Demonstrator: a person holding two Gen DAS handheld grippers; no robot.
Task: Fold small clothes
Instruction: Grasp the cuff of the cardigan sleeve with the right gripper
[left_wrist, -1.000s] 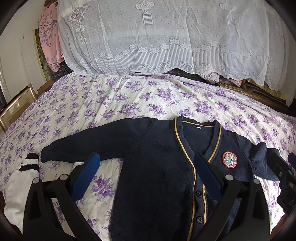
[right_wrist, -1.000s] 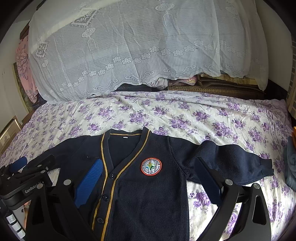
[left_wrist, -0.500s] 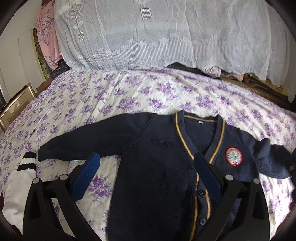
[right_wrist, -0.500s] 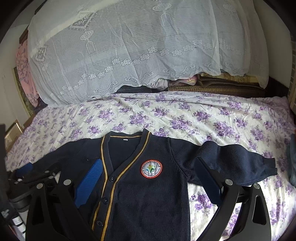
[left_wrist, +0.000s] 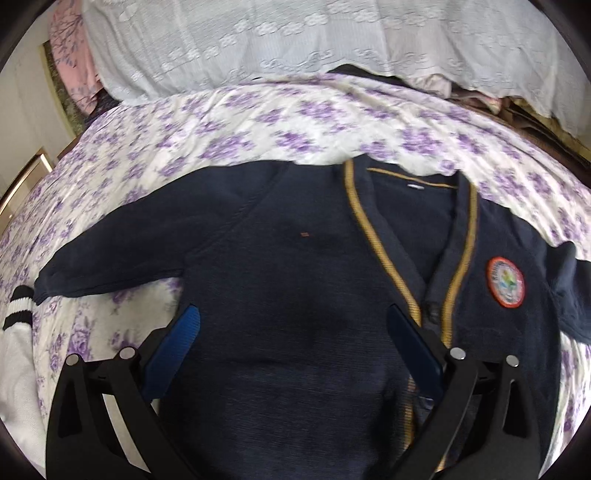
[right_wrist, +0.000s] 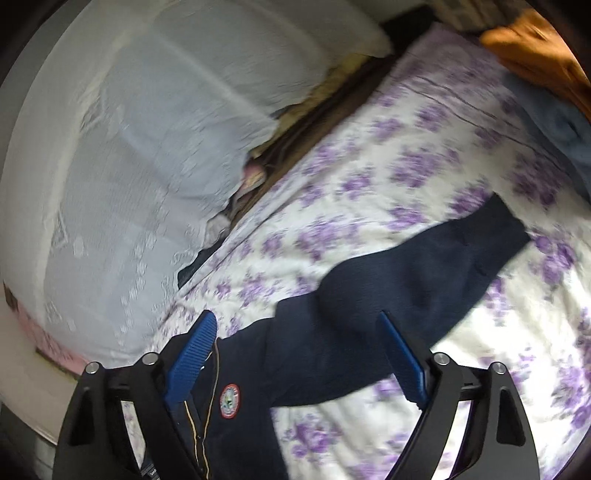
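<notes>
The left gripper (left_wrist: 291, 332), black-framed with blue ribbed pads, stood wide with nothing pinched, its fingers (left_wrist: 177, 339) low in the frame over the chest of the navy knitted cardigan (left_wrist: 295, 295). The right gripper (right_wrist: 295, 350) was also wide, its jaws closing, with only the cardigan's shoulder and upper sleeve (right_wrist: 424, 266) seen between them and no pad pressing on cloth.

The cardigan lay flat, front up, on the bed's white sheet printed with purple flowers (left_wrist: 258, 122). It had mustard-yellow trim along the V-neck and button band, dark buttons, and a round red-rimmed badge (left_wrist: 505, 282) at the right of the left view. One sleeve stretched toward the left edge of that view; the other ran toward the upper right of the right view.

A white garment with black stripes (left_wrist: 18, 332) lay at the lower left. A white lace cover (left_wrist: 295, 40) filled the top.
</notes>
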